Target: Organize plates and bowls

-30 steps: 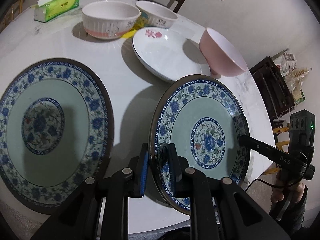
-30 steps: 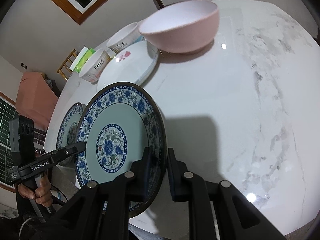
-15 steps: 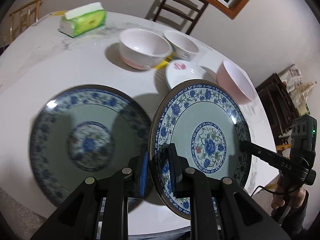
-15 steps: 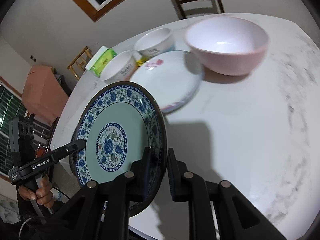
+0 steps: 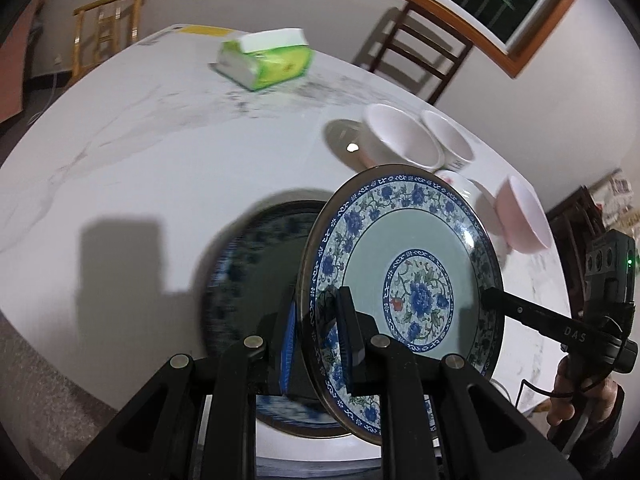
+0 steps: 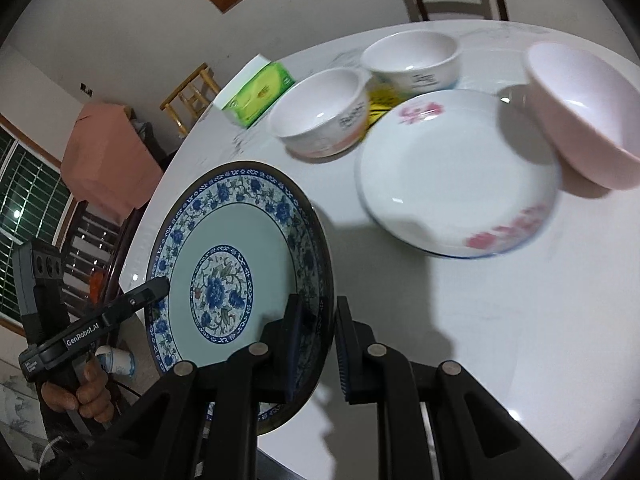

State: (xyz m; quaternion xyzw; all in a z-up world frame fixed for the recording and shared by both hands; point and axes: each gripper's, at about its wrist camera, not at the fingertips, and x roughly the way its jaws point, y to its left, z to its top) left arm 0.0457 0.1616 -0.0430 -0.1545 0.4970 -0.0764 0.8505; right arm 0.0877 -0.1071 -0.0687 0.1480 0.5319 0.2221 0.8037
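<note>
The blue-and-white plate (image 5: 404, 292) is held off the desk (image 5: 160, 152), tilted steeply with its face toward both cameras. It is glossy, round, with a dark rim, a band of blue flowers and a pale green well around a floral medallion. The left gripper (image 5: 316, 336) points down at it and its fingers (image 5: 347, 332) are clamped on the plate's near-left rim, one pad on the face and one behind. The right gripper (image 6: 316, 344) grips the opposite rim the same way, its fingers (image 6: 294, 340) pinched nearly together across the edge; in each view the other gripper's black finger reaches in from the side, with the person's hand (image 6: 90, 392) on its handle.

Below the held plate, a second blue-patterned plate (image 5: 248, 264) lies flat on the desk, blurred and partly hidden. Farther out stand a white plate with pink flowers (image 6: 452, 176), a smooth pink bowl (image 6: 580, 120) touching its edge, and two white bowls (image 6: 324, 120) side by side. A green tissue pack (image 5: 268, 60) sits well apart. The desk is round, white and marble-veined, with wooden chairs (image 5: 420, 48) beyond it.
</note>
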